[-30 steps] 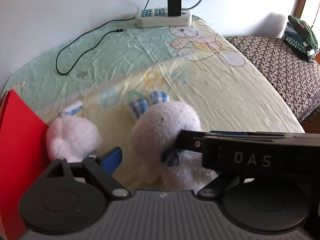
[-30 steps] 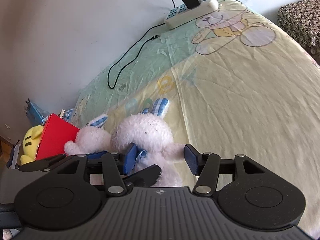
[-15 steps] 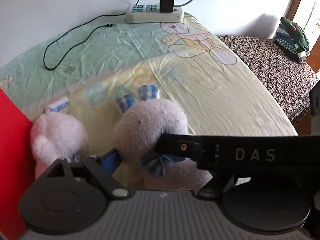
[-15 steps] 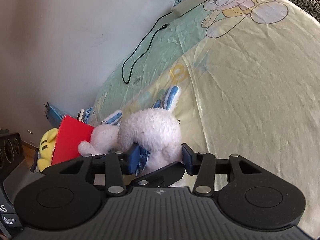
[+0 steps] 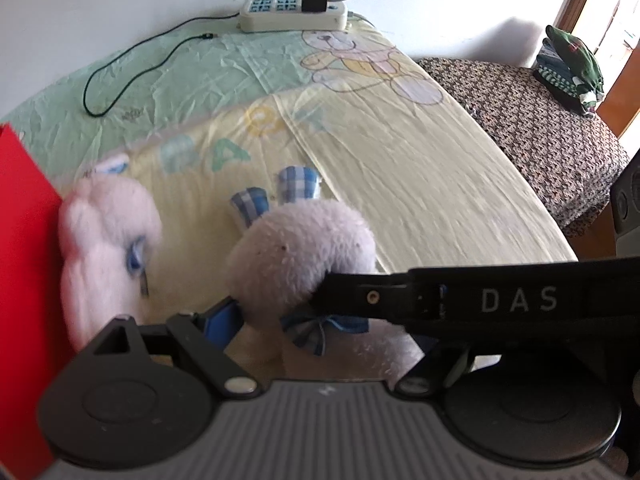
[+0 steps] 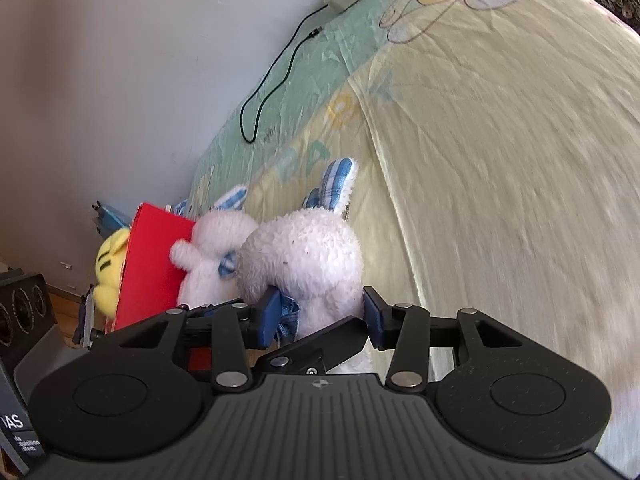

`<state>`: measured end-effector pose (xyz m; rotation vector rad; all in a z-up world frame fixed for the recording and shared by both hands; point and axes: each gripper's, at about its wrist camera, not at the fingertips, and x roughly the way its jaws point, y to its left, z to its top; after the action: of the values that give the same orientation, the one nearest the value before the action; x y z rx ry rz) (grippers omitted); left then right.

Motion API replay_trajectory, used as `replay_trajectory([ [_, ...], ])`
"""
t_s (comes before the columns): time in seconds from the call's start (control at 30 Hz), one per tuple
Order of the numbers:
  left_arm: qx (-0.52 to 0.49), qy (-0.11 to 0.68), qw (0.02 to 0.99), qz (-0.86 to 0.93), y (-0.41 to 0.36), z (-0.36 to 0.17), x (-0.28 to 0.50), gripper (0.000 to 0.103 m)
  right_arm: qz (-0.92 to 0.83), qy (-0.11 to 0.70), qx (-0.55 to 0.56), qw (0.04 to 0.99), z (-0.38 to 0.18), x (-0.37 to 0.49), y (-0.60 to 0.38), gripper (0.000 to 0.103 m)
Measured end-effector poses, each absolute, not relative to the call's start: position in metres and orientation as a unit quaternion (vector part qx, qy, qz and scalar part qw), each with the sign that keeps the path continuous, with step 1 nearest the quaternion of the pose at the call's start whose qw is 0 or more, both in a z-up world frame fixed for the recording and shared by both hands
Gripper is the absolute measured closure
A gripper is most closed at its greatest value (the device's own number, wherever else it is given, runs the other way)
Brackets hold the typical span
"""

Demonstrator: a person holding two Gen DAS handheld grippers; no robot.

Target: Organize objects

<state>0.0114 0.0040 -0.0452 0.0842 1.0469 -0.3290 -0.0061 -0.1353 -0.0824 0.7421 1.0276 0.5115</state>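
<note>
Plush rabbit [image 6: 304, 256], white with blue checked ears, lies on the yellow-green bedsheet [image 6: 500, 160], close to the bed's near edge. The right gripper [image 6: 320, 314] pinches it at the neck, both blue pads pressed into the fur on either side of its checked bow [image 5: 324, 326]. The left gripper [image 5: 320, 320] reaches the same rabbit from the other side; only its left pad shows, touching the fur, and the right gripper's arm hides the rest, so its grip cannot be told. A second white rabbit [image 5: 104, 240] leans against a red box [image 5: 24, 280] just beside. A power strip [image 5: 292, 14] rests by the wall.
</note>
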Motion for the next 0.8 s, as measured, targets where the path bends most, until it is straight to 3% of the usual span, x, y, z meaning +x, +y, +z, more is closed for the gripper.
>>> replay_trajectory([
  [0.8,0.053,0.499,0.853,-0.142,0.016,-0.035,-0.075,0.02,0.296,0.507,0.303,0.751,-0.074,-0.07,-0.125,0.057],
])
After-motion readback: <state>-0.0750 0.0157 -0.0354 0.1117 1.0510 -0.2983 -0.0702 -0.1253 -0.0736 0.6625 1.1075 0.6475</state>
